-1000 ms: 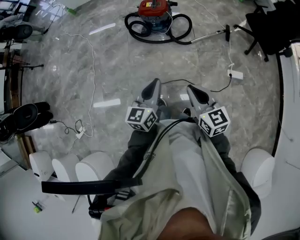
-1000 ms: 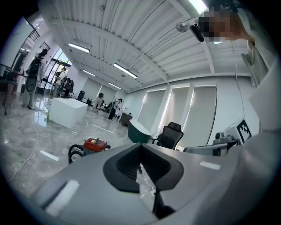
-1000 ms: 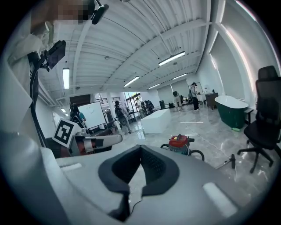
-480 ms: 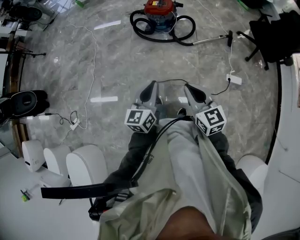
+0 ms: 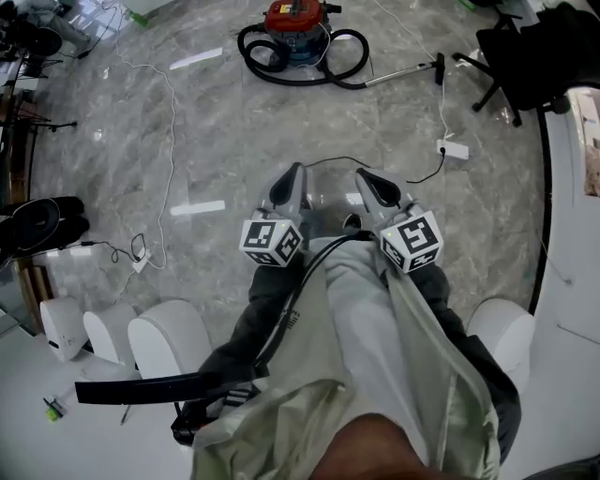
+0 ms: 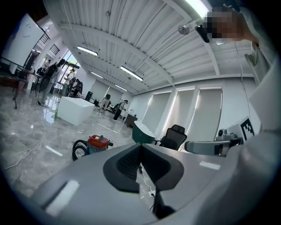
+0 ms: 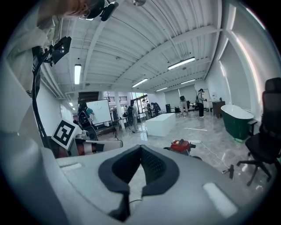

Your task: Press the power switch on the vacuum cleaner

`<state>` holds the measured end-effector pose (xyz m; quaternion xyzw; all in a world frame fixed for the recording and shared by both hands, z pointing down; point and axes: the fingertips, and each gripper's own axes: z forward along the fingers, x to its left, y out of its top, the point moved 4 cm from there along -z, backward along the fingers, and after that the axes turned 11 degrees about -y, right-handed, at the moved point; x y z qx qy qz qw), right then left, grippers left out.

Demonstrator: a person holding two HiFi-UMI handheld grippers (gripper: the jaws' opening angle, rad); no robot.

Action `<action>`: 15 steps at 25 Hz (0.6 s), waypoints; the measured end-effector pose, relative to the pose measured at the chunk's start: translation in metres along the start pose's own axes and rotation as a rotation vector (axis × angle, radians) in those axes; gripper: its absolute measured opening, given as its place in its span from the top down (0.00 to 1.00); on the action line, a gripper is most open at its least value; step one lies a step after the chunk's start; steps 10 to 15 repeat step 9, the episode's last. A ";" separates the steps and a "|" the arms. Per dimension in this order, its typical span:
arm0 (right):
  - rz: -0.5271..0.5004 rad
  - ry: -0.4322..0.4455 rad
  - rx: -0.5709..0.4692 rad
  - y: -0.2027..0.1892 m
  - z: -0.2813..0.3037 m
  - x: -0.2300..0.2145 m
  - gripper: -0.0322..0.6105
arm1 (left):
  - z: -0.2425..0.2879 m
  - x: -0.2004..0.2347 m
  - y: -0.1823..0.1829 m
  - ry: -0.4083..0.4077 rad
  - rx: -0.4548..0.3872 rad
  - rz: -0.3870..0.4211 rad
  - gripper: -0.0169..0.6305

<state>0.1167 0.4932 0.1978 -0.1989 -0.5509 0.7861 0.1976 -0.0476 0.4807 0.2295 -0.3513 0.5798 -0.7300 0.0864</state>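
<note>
The red vacuum cleaner (image 5: 292, 19) stands on the marble floor far ahead, ringed by its coiled black hose (image 5: 347, 56), with its metal wand (image 5: 403, 72) lying to the right. It also shows small in the left gripper view as the vacuum (image 6: 97, 143) and in the right gripper view as the vacuum (image 7: 181, 146). My left gripper (image 5: 292, 172) and right gripper (image 5: 360, 175) are held side by side at waist height, far short of it. Both are shut on nothing, left gripper (image 6: 141, 146) and right gripper (image 7: 140, 147) with their pads meeting.
A white power strip (image 5: 452, 148) with a black cord lies ahead to the right. A thin white cable (image 5: 172, 122) runs along the floor on the left. A black office chair (image 5: 520, 47) stands at the far right. White rounded seats (image 5: 169, 336) sit by my legs.
The head view has shifted a little as the person moves; both grippers have drifted slightly left in the picture. They remain shut, and the vacuum stays far ahead.
</note>
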 end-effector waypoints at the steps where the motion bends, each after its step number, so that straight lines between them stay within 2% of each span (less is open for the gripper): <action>1: 0.002 -0.004 -0.001 0.000 -0.002 -0.001 0.95 | 0.002 -0.002 0.000 -0.005 0.002 0.001 0.97; 15: -0.006 -0.019 -0.011 0.000 -0.001 -0.007 0.95 | 0.010 0.001 -0.007 -0.023 0.018 -0.008 0.97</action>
